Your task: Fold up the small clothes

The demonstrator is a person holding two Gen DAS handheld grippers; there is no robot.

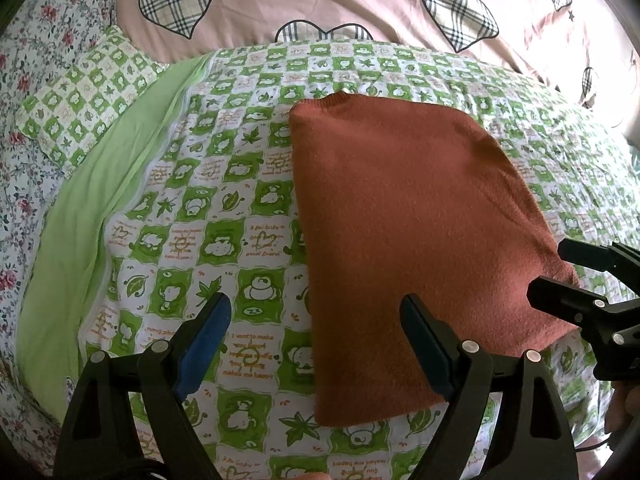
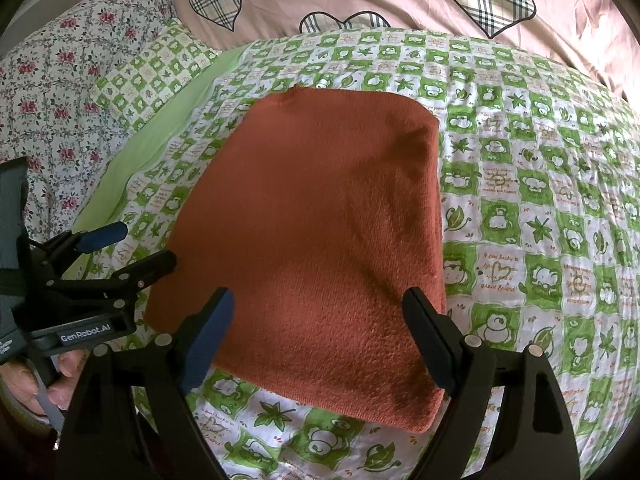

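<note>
A rust-orange knit garment (image 1: 404,232) lies folded into a flat rectangle on the green-and-white checked quilt (image 1: 224,208); it also shows in the right wrist view (image 2: 316,240). My left gripper (image 1: 316,344) is open and empty, hovering over the garment's near left edge. My right gripper (image 2: 318,344) is open and empty, just above the garment's near edge. The right gripper shows at the right edge of the left wrist view (image 1: 560,272), jaws apart. The left gripper shows at the left of the right wrist view (image 2: 140,246), jaws apart.
A pink duvet with plaid hearts (image 1: 320,4) lies beyond the quilt. A floral sheet (image 1: 36,80) and a small checked pillow (image 1: 84,96) are at the left, with a plain green fabric strip (image 1: 104,200) beside the quilt.
</note>
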